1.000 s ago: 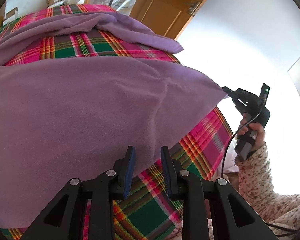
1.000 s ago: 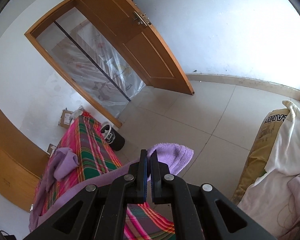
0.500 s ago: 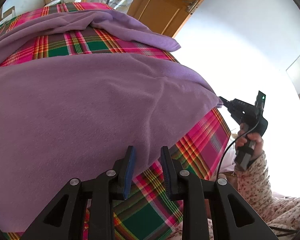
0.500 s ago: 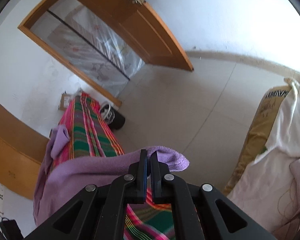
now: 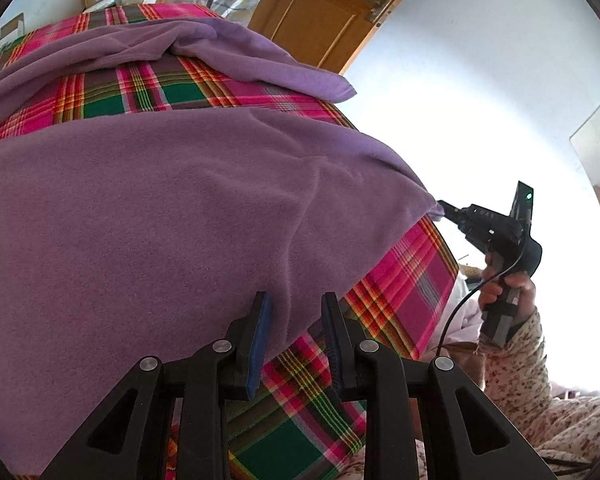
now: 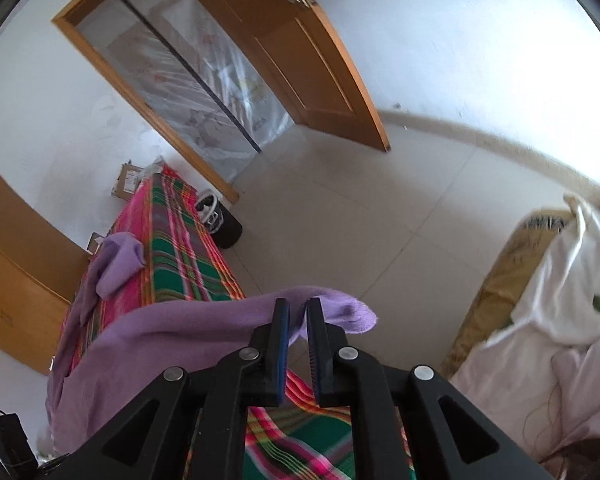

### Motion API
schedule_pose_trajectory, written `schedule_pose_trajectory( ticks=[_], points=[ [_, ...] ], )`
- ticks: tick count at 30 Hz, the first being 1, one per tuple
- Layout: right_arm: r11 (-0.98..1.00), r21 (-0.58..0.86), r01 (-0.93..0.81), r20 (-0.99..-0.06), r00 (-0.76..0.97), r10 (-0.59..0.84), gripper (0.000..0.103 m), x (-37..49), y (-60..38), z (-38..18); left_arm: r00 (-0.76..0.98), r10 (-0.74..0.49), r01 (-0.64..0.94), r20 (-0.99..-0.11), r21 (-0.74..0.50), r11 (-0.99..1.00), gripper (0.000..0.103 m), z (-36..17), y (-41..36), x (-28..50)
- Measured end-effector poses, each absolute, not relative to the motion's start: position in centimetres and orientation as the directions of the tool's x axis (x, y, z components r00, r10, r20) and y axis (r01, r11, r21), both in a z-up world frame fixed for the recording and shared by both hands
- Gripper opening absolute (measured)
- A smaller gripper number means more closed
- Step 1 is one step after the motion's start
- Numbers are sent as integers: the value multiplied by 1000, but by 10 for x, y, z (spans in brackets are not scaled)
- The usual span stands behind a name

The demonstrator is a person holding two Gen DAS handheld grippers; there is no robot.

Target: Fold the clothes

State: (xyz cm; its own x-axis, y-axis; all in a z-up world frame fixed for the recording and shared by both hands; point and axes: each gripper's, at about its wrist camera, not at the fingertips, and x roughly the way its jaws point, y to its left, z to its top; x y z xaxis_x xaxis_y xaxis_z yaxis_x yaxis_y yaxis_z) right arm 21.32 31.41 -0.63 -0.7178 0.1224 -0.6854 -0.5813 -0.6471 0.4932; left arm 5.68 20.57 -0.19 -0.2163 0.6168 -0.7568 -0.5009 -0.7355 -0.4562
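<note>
Fingers of my right gripper (image 6: 298, 312) have just been opening and now stand a narrow slot apart; the corner of the purple garment (image 5: 172, 216) lies in that slot, draped over the fingertips, and I cannot tell whether the pads still press on it. Seen from my left side, that gripper (image 5: 444, 206) meets the garment's pointed corner just past the edge of the plaid bedcover (image 5: 404, 280), with my right hand (image 5: 504, 288) wrapped round its handle.

My left gripper (image 5: 294, 304) is partly open, its blue pads apart, hovering over the garment's near hem where the hem crosses the bedcover; nothing is pinched between them, and whether they touch the cloth I cannot tell.

Most of the garment lies spread across the bedcover, its long axis running along the bed and tapering toward the held corner. A second purple part (image 5: 236, 52), perhaps a sleeve, lies crumpled farther up the bedcover, toward the wooden door (image 6: 300, 60).
</note>
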Motion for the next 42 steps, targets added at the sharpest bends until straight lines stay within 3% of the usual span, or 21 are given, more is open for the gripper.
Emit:
schedule_pose_trajectory(
  ticks=[4, 14, 18, 23, 25, 28, 33, 42],
  points=[
    [-616, 499, -609, -656, -731, 190, 10, 211, 314, 4, -212, 620, -500, -755, -461, -733, 27, -2, 206, 56],
    [-672, 547, -499, -652, -758, 33, 10, 202, 281, 2, -191, 632, -518, -751, -470, -715, 27, 3, 211, 48],
    [-761, 484, -432, -666, -746, 0, 33, 194, 252, 6, -192, 639, -543, -745, -462, -702, 27, 10, 219, 42],
    [-811, 427, -400, -707, -706, -25, 36, 181, 232, 2, -170, 648, -551, -742, -473, -687, 27, 17, 230, 28],
    [-834, 387, -394, -710, -704, 2, 30, 179, 223, 4, -173, 650, -561, -740, -468, -682, 27, 24, 233, 20],
    [-879, 266, -396, -719, -689, 92, 7, 176, 207, 11, -190, 654, -561, -732, -465, -685, 27, 36, 236, 7],
    [-896, 215, -388, -712, -690, 128, 4, 174, 197, 20, -186, 676, -569, -713, -483, -665, 27, 47, 243, -11],
    [-898, 256, -359, -685, -723, 93, 3, 200, 197, 46, -158, 685, -609, -711, -476, -635, 27, 62, 266, -33]
  ],
)
